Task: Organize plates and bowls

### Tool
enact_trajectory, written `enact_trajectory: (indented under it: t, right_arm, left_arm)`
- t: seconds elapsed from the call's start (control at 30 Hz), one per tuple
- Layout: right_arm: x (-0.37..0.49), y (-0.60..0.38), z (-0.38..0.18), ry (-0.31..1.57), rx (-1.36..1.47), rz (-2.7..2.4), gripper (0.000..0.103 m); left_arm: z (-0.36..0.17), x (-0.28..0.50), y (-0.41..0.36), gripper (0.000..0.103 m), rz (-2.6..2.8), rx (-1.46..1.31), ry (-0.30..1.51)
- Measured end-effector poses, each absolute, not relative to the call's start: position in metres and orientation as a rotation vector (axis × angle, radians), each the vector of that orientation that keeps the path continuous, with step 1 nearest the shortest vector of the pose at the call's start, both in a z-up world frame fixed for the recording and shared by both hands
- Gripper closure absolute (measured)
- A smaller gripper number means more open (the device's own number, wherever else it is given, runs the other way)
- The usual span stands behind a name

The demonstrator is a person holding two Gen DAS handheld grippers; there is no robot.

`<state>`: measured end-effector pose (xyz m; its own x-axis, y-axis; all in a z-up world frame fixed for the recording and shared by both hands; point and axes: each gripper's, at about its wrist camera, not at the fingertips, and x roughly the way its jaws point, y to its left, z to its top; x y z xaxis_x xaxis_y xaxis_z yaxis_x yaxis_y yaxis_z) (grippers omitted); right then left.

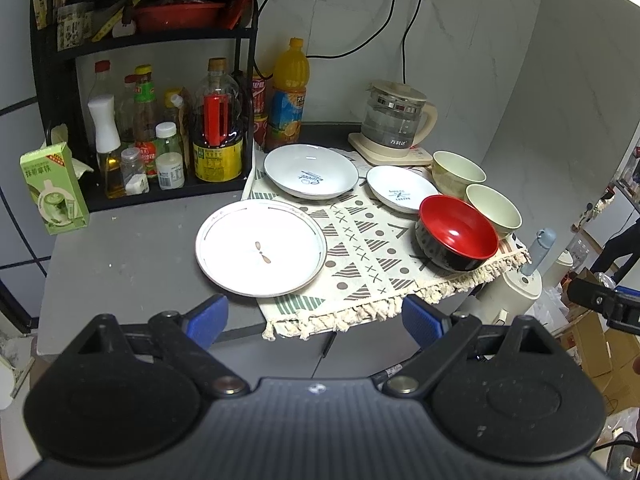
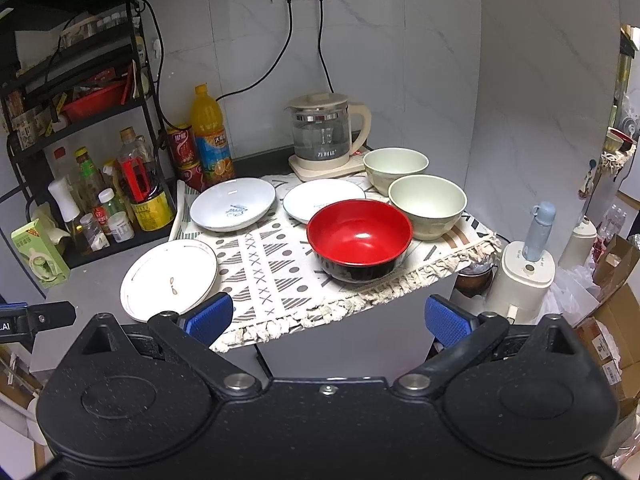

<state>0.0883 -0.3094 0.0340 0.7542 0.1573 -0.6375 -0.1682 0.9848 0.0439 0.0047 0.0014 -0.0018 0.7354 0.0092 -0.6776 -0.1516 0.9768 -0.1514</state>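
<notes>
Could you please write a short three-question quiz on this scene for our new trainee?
1. How many plates and how many bowls are out?
2. True or false: the red bowl is stacked inside a green bowl.
3. Which lies partly off the cloth: A the large plate, B the kettle?

Key: 1. three plates, three bowls; 2. false, it stands alone on the cloth; 3. A.

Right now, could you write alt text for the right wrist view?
An open, empty hand-held gripper faces a patterned cloth holding a red bowl, two pale green bowls and two white plates; a third plate lies left.
</notes>
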Motion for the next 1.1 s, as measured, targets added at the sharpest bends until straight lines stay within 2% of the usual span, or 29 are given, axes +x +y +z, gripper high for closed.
enact_trajectory:
  t: [1.1]
  right_arm:
    - [0.0906,-0.3086,0.0354,0.7,-0.035,0.19,0.0]
  left_arm:
    - [-0.0015,0.0036,0.0019,0.01,0.104,-0.212,0.741]
